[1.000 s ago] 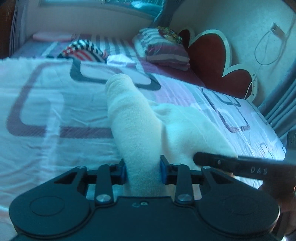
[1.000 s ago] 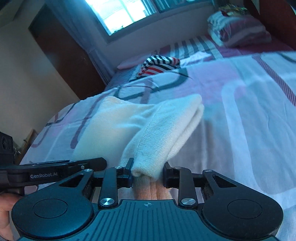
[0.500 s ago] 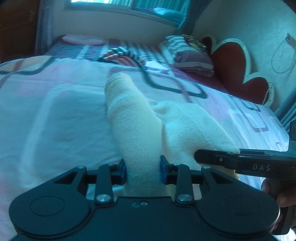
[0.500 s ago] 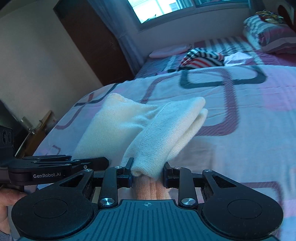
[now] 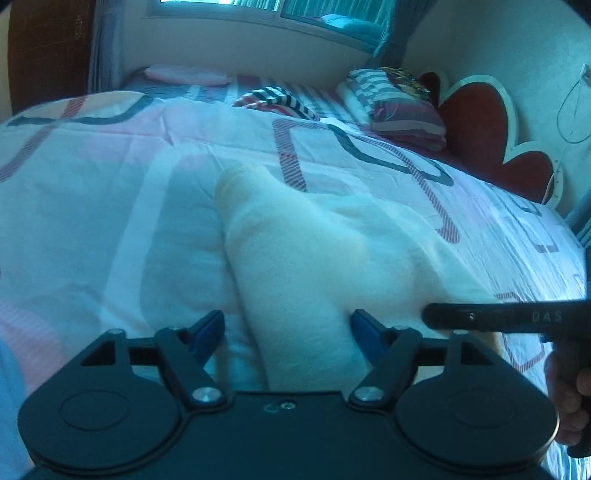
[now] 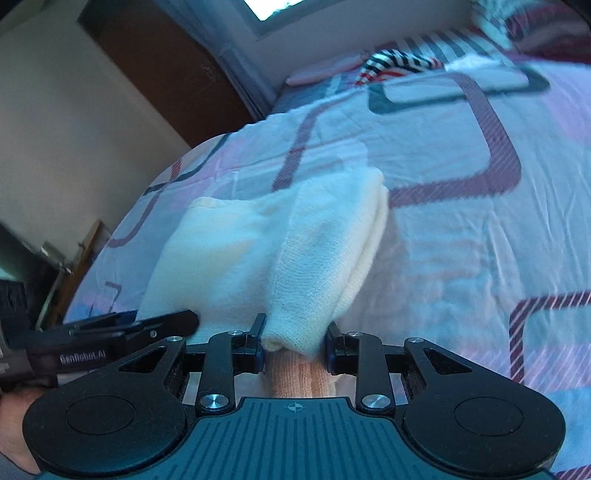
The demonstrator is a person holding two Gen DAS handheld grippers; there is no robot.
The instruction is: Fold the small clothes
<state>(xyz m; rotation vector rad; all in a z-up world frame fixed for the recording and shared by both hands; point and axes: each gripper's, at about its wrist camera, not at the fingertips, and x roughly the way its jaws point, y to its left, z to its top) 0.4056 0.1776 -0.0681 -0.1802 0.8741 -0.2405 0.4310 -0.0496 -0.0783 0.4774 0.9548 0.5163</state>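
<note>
A home bedroom: patterned bedspread point(image 5: 110, 177), striped pillows point(image 5: 399, 107), heart-shaped headboard point(image 5: 491, 136), curtained window point(image 5: 258, 7).

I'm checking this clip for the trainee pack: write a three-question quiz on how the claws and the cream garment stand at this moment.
1. True or false: the right claw is clamped on the cream garment.
2. The left claw has just been opening. Is the garment's folded end between its pads? A) yes, with a gap beside it at the left pad B) no, it lies clear of them
3. Fill in: the garment rests on the patterned ____, with a striped garment farther back.

Key: 1 true; 2 A; 3 bedcover.
</note>
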